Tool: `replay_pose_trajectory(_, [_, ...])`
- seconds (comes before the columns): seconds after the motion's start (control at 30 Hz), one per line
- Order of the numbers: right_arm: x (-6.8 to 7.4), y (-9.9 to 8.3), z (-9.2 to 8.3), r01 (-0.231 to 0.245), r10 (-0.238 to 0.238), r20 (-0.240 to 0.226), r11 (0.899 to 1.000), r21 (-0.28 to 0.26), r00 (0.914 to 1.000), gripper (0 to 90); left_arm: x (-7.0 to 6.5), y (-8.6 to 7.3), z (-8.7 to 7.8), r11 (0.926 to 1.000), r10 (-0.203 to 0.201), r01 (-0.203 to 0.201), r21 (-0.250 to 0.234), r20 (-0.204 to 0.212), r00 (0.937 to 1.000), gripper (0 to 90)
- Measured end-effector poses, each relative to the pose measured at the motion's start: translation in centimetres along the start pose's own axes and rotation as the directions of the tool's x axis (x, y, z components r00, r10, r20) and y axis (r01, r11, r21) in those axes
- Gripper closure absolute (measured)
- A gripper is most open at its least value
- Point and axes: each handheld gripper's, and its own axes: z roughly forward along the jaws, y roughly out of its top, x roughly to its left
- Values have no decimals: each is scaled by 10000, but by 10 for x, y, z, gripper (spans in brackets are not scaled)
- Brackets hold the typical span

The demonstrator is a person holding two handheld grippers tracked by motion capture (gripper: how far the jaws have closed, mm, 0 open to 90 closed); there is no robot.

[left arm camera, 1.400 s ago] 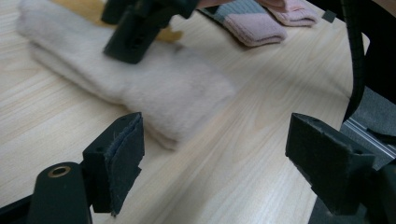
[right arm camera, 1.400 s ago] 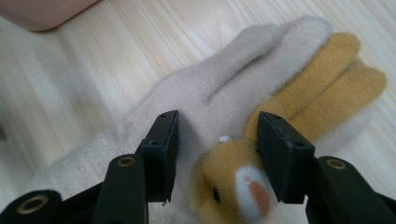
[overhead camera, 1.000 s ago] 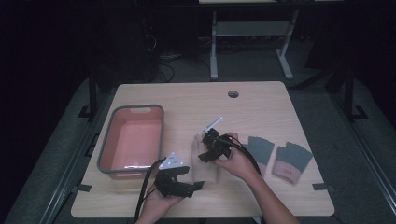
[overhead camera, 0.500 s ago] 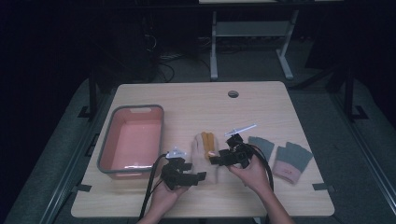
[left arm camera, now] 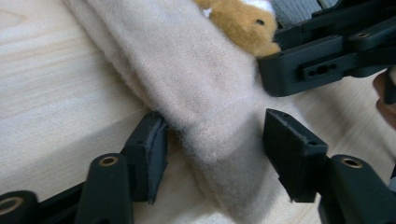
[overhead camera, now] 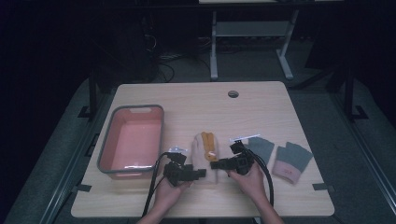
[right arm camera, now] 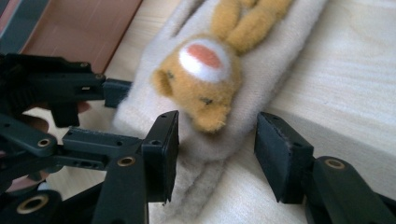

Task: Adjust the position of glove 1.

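The cream bear sock [overhead camera: 206, 156] lies mid-table, right of the pink bin [overhead camera: 132, 140]. The left gripper [left arm camera: 212, 154] and right gripper [right arm camera: 217, 149] have been closing astride its cuff, pads not yet pinching; each should bite only fabric.

Sock [overhead camera: 204, 156] between tray [overhead camera: 106, 154] and gloves [overhead camera: 280, 156]
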Motion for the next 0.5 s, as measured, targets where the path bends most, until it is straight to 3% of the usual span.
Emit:
replay_pose_trajectory(0.23, [-4,-3,4,-724,722,-79,9969,-314,9974,505,4,1,4,9989,-463,460,74,549,9974,492])
replay_pose_trajectory(0.5, [-6,-10,12,-1524,1485,-640,9865,-604,9868,668,6,4,8,9966,-820,811,157,767,9937,557])
